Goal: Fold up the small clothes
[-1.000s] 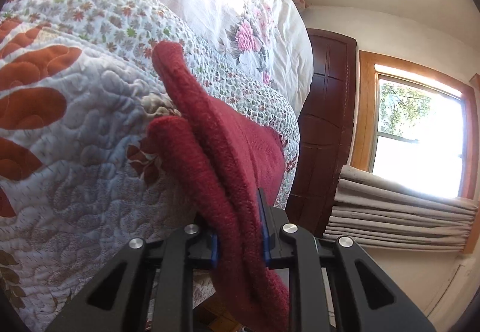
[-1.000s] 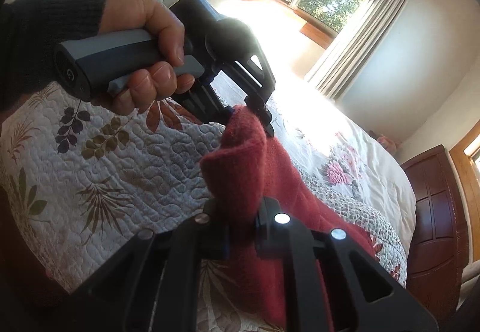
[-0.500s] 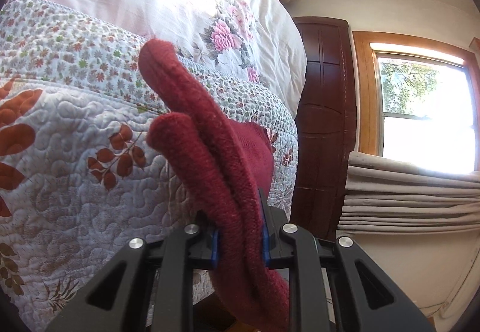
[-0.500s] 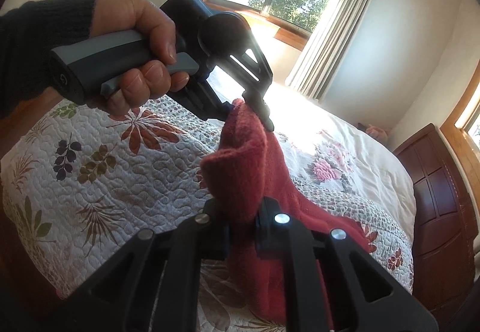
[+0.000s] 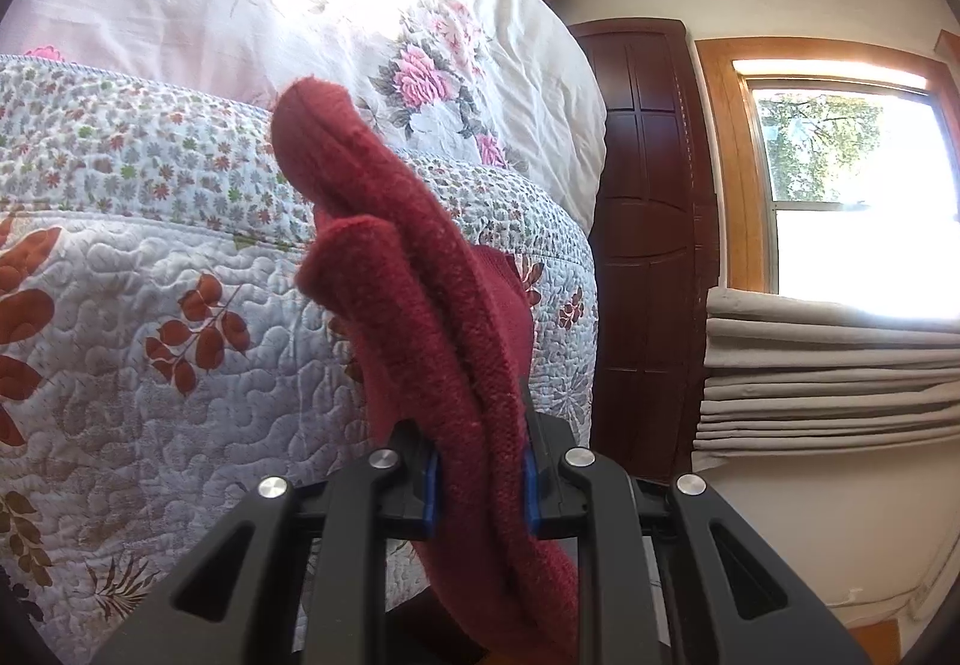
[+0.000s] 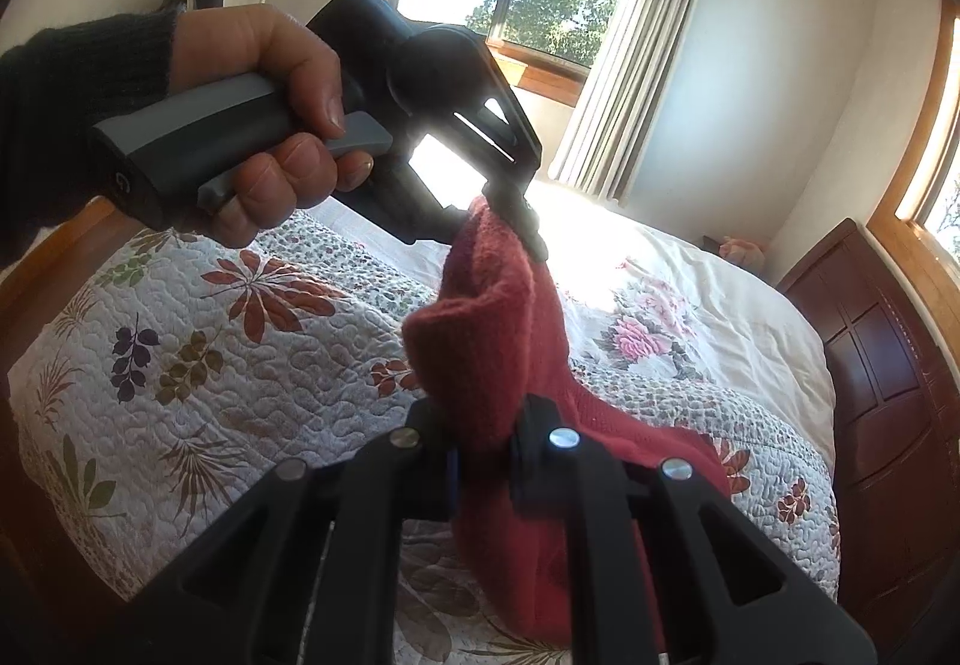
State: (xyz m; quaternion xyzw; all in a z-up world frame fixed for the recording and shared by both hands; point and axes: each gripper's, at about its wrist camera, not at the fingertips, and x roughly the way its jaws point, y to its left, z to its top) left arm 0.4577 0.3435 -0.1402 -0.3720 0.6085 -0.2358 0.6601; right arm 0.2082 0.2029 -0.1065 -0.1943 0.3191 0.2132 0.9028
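Midair stretch in a fold of small clothes — a red knit garment [image 6: 498, 341] hangs lifted between two tongs above the quilted bed [image 6: 252, 359], its lower part trailing onto the quilt at lower right of the frame. Left tongs [image 5: 479, 479] are clamped narrow on one thick edge; right tongs [image 6: 485, 461] pinch another. By the look of it, the next move calls for laying the cloth flat — edges matched — before releasing.

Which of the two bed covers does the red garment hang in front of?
The leaf-patterned quilt, not the pink-rose sheet beyond it; the red garment hangs clamped over its leaves.
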